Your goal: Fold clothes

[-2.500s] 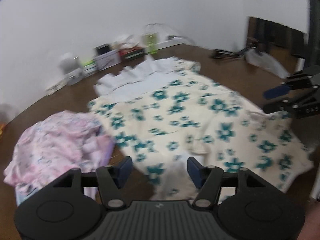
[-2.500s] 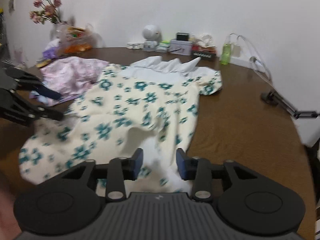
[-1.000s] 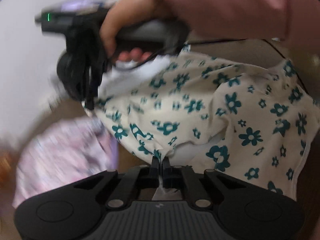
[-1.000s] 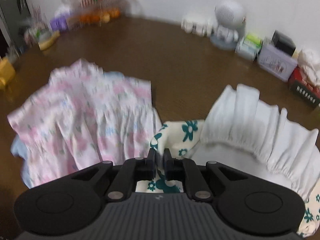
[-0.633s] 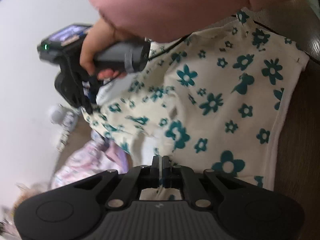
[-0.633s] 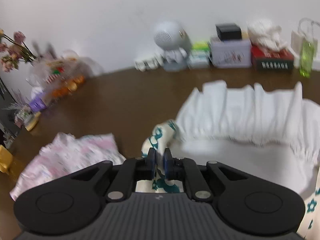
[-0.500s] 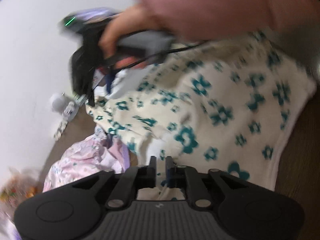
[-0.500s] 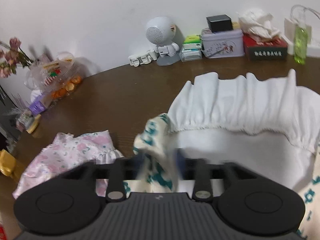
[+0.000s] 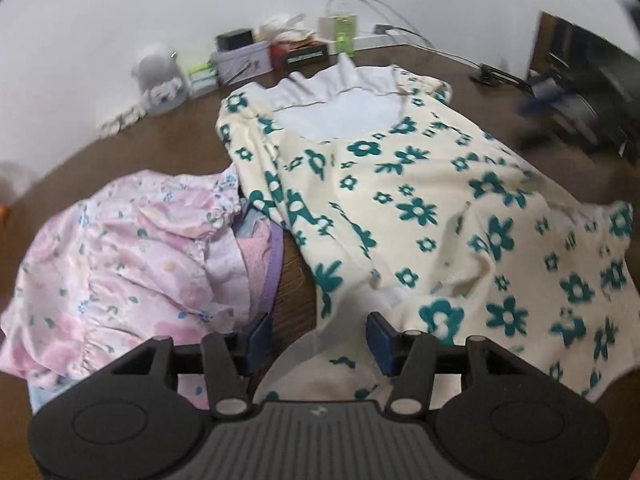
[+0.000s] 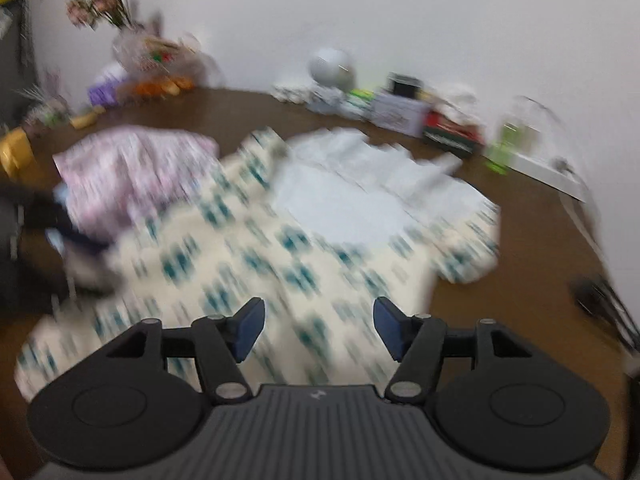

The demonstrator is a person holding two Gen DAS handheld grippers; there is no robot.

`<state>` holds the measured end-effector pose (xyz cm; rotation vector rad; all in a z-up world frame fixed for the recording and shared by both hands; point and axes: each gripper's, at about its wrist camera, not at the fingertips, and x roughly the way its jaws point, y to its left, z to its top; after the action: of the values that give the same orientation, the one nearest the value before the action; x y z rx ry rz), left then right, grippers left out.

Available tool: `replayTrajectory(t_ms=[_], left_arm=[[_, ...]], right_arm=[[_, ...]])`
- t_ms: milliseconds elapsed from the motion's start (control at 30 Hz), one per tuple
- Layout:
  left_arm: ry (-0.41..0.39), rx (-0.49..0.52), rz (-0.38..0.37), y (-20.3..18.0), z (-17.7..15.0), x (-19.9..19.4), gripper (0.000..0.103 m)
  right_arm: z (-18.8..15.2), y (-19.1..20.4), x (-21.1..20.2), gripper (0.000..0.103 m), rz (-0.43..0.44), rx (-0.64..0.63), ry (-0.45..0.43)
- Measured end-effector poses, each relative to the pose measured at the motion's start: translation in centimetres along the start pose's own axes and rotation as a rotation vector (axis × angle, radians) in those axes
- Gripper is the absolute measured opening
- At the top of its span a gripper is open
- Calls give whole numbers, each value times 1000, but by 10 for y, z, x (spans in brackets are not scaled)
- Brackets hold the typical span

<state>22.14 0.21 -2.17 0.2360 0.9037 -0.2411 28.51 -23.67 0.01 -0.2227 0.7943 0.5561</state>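
Brown wood makes up the surface (image 9: pixel 192 136), which runs back to a plain white wall, and the cream dress (image 9: pixel 420 208) with teal flowers lies spread across it as the landmark for everything else. Its white ruffled collar (image 9: pixel 340 92) points toward the wall, and the hem end spreads nearest the cameras. Just beside the dress, on its left in the left wrist view, a crumpled pink floral garment (image 9: pixel 132 256) sits in a heap, its edge touching or nearly touching the dress. Beyond the collar, along the wall, stand a round white robot figure (image 9: pixel 160 76), a grey tin (image 9: pixel 240 62), a red box (image 9: pixel 304 54) and a green bottle (image 9: pixel 345 36). The left gripper (image 9: pixel 318 336) hovers over the hem corner closest to the pink heap, its 2 fingers spread wide and holding nothing. The right gripper (image 10: pixel 318 326), seen through heavy motion blur, hangs above the lower part of the dress with its 2 fingers also wide apart and empty. Past the pink garment, pink flowers (image 10: pixel 98 0) stand near the wall.
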Motion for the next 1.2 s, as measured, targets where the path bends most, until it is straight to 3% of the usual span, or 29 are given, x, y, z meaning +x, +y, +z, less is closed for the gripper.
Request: replayTrajectory(t_ms=[67,167,200,233,267,333,400,433,600,767,833,933,1000,1067,1200], left_arm=[[9,-39,-10,3,3,3,51],[22,-83,-18,4,7,8,50],[26,-95,-23,4,9,8,40],[29,-106,-37,3,11,8,16],[33,-109,-45,0,12,7,4],[36,-55,2,-13,13,5,1],[32,10,45,-23,11,0,0],[33,34,62,-26,10,-2,0],[9,173,186,-33,5,-18,0],[-47,421,324,-67,-9,-29,1],[-43,489,353,-77,-13,-27,9],[5,449,271,-77,-15,-21,14],[17,394,256,-72,-13,-18,22],[25,335,254,-63,-10,-15,29],[57,202,174,-44,-7,-8,28]], right_arm=[[-24,-2,-17,61,-38,-24,4],[-46,0,-21,61,-26,-8,7],[-52,1,-22,60,-22,-4,6],[-58,2,-22,57,-18,0,5],[-63,4,-22,53,-20,1,5],[-68,10,-17,27,-43,-6,12],[-72,16,-13,21,-73,-16,16],[-74,18,-14,3,-101,-26,11],[-79,8,-24,3,-139,-10,-10],[-85,-5,-33,3,-163,16,-31],[-87,-10,-37,4,-173,27,-39],[-91,-17,-39,10,-128,81,-56],[-94,-21,-44,26,-118,112,-80],[-98,-24,-46,26,-119,127,-88],[-103,-25,-41,26,-96,150,-78]])
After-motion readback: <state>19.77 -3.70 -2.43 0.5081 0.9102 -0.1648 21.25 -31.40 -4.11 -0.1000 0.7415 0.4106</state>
